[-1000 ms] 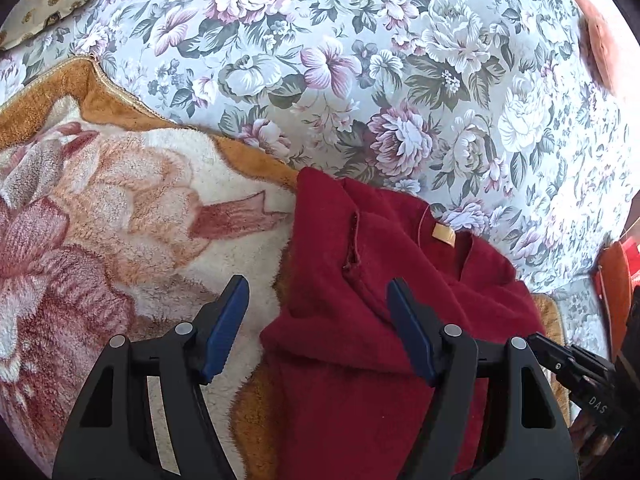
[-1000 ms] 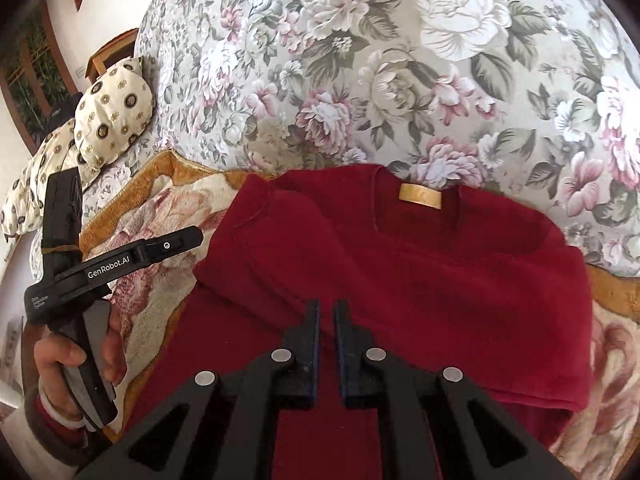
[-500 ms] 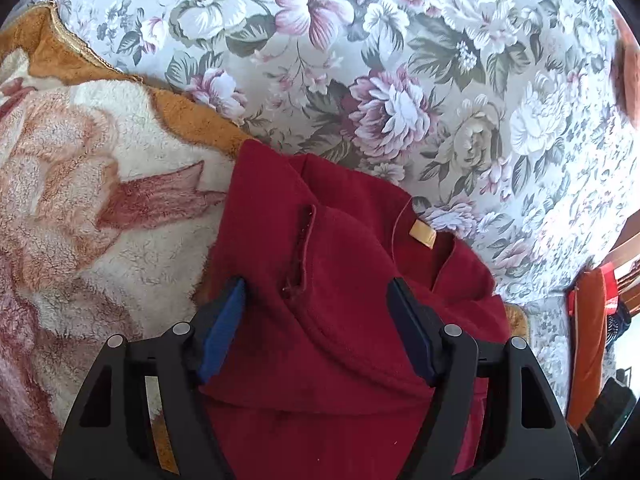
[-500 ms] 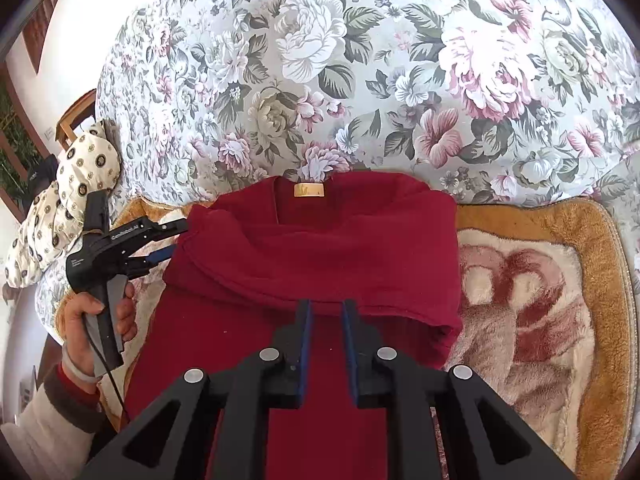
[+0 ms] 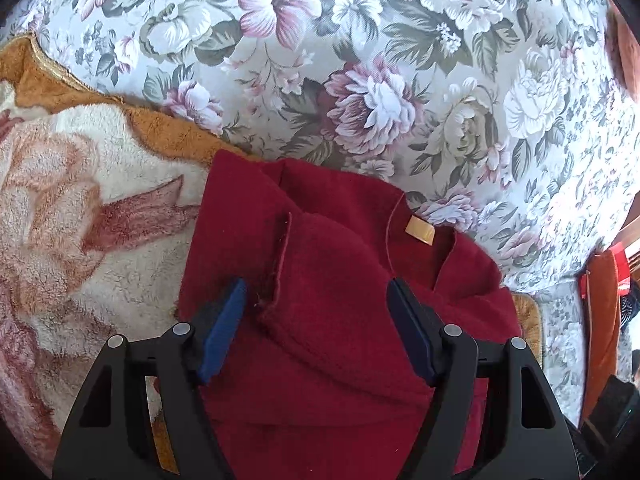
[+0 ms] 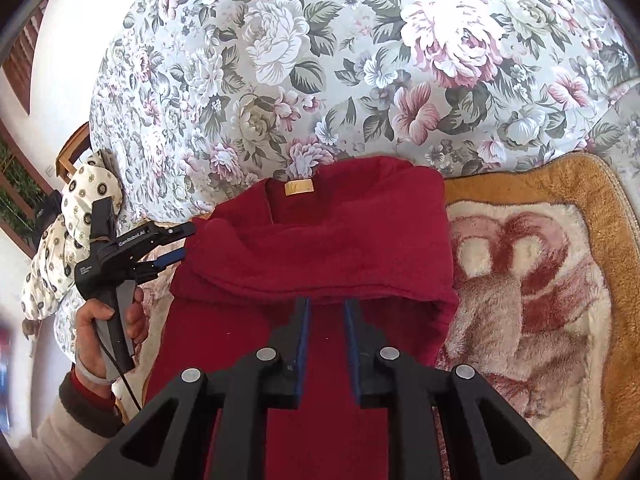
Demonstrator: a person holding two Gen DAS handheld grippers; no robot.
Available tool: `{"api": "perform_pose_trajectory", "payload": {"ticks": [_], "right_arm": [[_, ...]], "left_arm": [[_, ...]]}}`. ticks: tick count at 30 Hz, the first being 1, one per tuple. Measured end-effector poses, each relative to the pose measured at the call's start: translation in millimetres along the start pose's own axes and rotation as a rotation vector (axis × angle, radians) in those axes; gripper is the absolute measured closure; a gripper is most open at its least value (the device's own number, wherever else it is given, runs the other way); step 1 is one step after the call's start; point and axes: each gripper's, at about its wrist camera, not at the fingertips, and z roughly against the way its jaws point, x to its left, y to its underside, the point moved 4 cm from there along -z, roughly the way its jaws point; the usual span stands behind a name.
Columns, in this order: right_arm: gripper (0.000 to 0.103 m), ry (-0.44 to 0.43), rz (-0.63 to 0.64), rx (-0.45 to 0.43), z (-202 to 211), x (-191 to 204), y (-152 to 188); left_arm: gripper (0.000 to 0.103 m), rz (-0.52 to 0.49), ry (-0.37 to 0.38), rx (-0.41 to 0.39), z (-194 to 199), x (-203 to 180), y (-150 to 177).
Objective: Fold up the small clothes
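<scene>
The left claw is spread wide, its blue pads straddling the folded sleeve edge of the dark red fleece sweater, pinching nothing. The sweater lies ahead of the claw on the fluffy cream-and-orange blanket, its collar and tan label pointing away toward the floral bedspread.

In the right wrist view, the right claw stands slightly parted above the sweater's body, gripping nothing. The sweater's long axis runs away from this claw, collar at the far end, the sleeves folded across. The left claw sits at the sweater's left edge.

Dark red fleece sweater, sleeves folded across, on plush blanket.
Right hand-held gripper slightly parted above it; left hand-held gripper at its edge.
</scene>
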Motion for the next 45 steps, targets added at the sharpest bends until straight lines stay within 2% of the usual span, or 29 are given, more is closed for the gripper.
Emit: {"api": "perform_pose_trajectory", "payload": {"ticks": [5, 7, 9, 10, 12, 14, 18, 21, 22, 24, 27, 29, 31, 34, 38, 40, 42, 43, 45], "right_arm": [[0.087, 0.009, 0.01, -0.012, 1.8, -2.0, 1.6], [0.087, 0.016, 0.006, -0.028, 3.6, -3.1, 2.3], [0.087, 0.024, 0.004, -0.049, 6.9, -3.6, 2.3], [0.087, 0.029, 0.004, -0.059, 9.0, -3.8, 2.0], [0.087, 0.042, -0.002, -0.071, 12.9, -5.0, 0.2], [0.087, 0.056, -0.009, -0.083, 17.5, -6.9, -2.1], [0.087, 0.093, -0.003, -0.112, 26.4, -6.7, -13.2], [0.087, 0.115, 0.001, -0.124, 25.2, -6.6, -25.2], [0.087, 0.122, 0.006, -0.118, 20.6, -6.1, -29.1], [0.087, 0.122, 0.011, -0.089, 4.9, -4.1, -33.8], [0.087, 0.117, 0.03, 0.023, -35.9, 0.0, -30.7], [0.087, 0.186, 0.077, 0.119, -65.0, -1.6, -20.0], [0.087, 0.249, 0.127, 0.177, -79.7, -5.6, -10.6], [0.087, 0.27, 0.116, 0.164, -68.0, -7.4, -13.7], [0.087, 0.253, 0.147, 0.095, -47.6, 7.1, -25.8], [0.087, 0.322, 0.191, 0.093, -54.2, 6.9, -29.6], [0.087, 0.417, 0.197, 0.137, -72.7, -1.7, -31.6], [0.087, 0.433, 0.183, 0.179, -85.8, -11.7, -29.3], [0.087, 0.411, 0.164, 0.143, -89.1, -15.0, -34.5]], "left_arm": [[0.031, 0.017, 0.032, -0.006, 0.9, 4.1, 4.7], [0.05, 0.01, 0.05, -0.007, 1.5, -1.5, 2.4], [0.089, -0.02, 0.033, 0.014, -2.5, -7.6, 1.7], [0.095, -0.033, 0.013, 0.025, -5.6, -9.7, 2.2], [0.097, -0.03, 0.0, 0.022, -5.0, -8.9, 4.4], [0.097, -0.016, 0.021, -0.004, 7.5, -7.1, 4.6], [0.097, -0.032, 0.045, -0.094, 55.6, -4.0, 1.3], [0.097, -0.037, 0.019, -0.155, 78.9, 6.7, 4.3], [0.097, -0.05, -0.011, -0.163, 78.6, 10.9, 7.5], [0.097, -0.055, -0.063, -0.134, 63.5, 20.6, 15.2], [0.097, -0.033, -0.099, -0.094, 39.0, 34.3, 27.0], [0.097, -0.054, -0.125, -0.098, 32.7, 34.9, 28.5], [0.097, -0.071, -0.129, -0.1, 33.2, 33.1, 27.8], [0.096, -0.074, -0.119, -0.107, 39.9, 34.8, 26.6], [0.095, -0.046, -0.093, -0.137, 55.1, 36.4, 26.2], [0.092, -0.077, -0.119, -0.152, 57.6, 32.7, 27.4], [0.09, -0.099, -0.138, -0.137, 51.4, 30.9, 29.7], [0.09, -0.103, -0.142, -0.118, 45.6, 31.5, 31.0], [0.089, -0.11, -0.163, -0.098, 37.4, 33.6, 33.8]]}}
